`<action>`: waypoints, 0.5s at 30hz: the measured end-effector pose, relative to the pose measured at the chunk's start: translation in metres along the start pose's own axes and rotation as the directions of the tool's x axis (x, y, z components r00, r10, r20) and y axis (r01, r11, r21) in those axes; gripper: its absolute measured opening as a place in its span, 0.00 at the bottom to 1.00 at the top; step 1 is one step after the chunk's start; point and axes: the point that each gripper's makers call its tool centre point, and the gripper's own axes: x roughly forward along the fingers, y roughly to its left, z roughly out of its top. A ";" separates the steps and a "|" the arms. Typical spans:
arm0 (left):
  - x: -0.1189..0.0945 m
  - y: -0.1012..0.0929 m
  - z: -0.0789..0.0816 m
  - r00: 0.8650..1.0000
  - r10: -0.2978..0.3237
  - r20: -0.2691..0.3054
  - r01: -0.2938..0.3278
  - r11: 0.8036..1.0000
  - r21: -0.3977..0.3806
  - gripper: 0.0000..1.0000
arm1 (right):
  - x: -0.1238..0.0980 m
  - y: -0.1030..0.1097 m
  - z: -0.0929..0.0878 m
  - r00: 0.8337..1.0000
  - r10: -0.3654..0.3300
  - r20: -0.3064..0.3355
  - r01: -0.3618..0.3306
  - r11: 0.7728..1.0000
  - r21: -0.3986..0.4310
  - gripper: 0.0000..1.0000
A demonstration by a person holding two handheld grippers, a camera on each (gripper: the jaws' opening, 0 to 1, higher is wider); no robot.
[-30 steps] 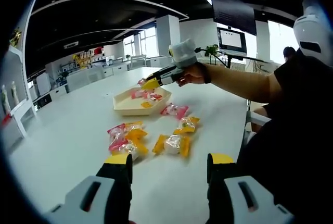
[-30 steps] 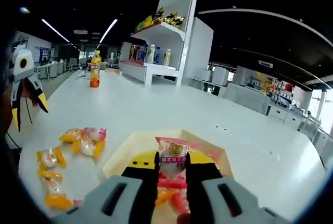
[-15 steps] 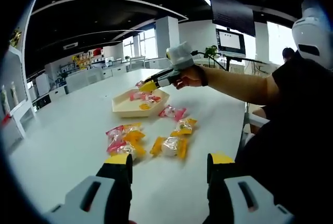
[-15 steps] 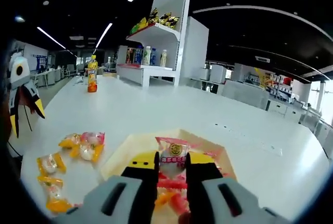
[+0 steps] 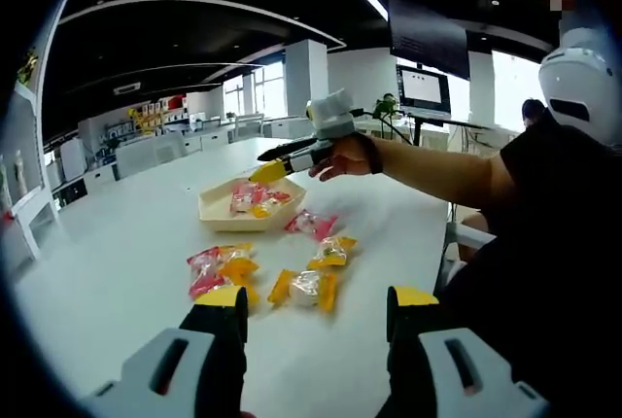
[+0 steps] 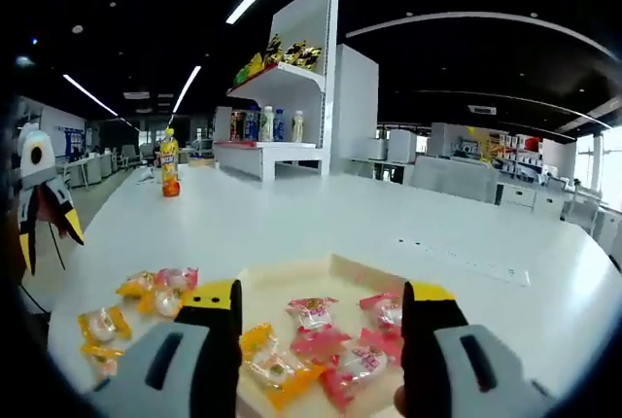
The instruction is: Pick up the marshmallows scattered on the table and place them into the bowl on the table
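The tan hexagonal bowl lies right under my right gripper, whose jaws stand wide open and empty. Several wrapped marshmallows, pink and yellow, rest inside it. In the left gripper view the bowl sits mid-table with the right gripper hovering over its far side. Loose marshmallows lie on the white table between the bowl and my left gripper, which is open and held back from them. Two more marshmallow piles lie left of the bowl, and the left gripper is at the far left.
An orange drink bottle stands far down the white table. A white shelf unit with bottles and snacks rises behind it. A person's forearm reaches in from the right, and a monitor stands beyond.
My right gripper has opened and let go of the pink marshmallow, which now lies in the bowl. The left gripper has stayed open and drawn back slightly.
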 end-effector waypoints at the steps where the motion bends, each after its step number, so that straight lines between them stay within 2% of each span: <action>1: 0.000 0.000 0.000 1.000 -0.001 -0.001 0.001 1.000 0.001 0.57 | 0.000 0.001 0.000 1.000 0.004 -0.001 -0.004 1.000 0.007 0.65; 5: 0.001 0.000 -0.003 1.000 -0.001 -0.011 0.001 1.000 0.002 0.57 | 0.001 -0.002 -0.001 1.000 0.010 -0.005 -0.010 0.999 0.053 0.64; 11: 0.001 0.002 -0.004 1.000 0.001 -0.011 -0.002 1.000 -0.008 0.57 | 0.001 -0.009 0.002 1.000 0.003 0.000 -0.003 0.998 0.055 0.64; 15: 0.001 0.002 -0.004 1.000 0.001 -0.010 -0.001 1.000 -0.009 0.57 | 0.004 -0.015 0.002 1.000 0.007 -0.018 -0.006 0.998 0.060 0.64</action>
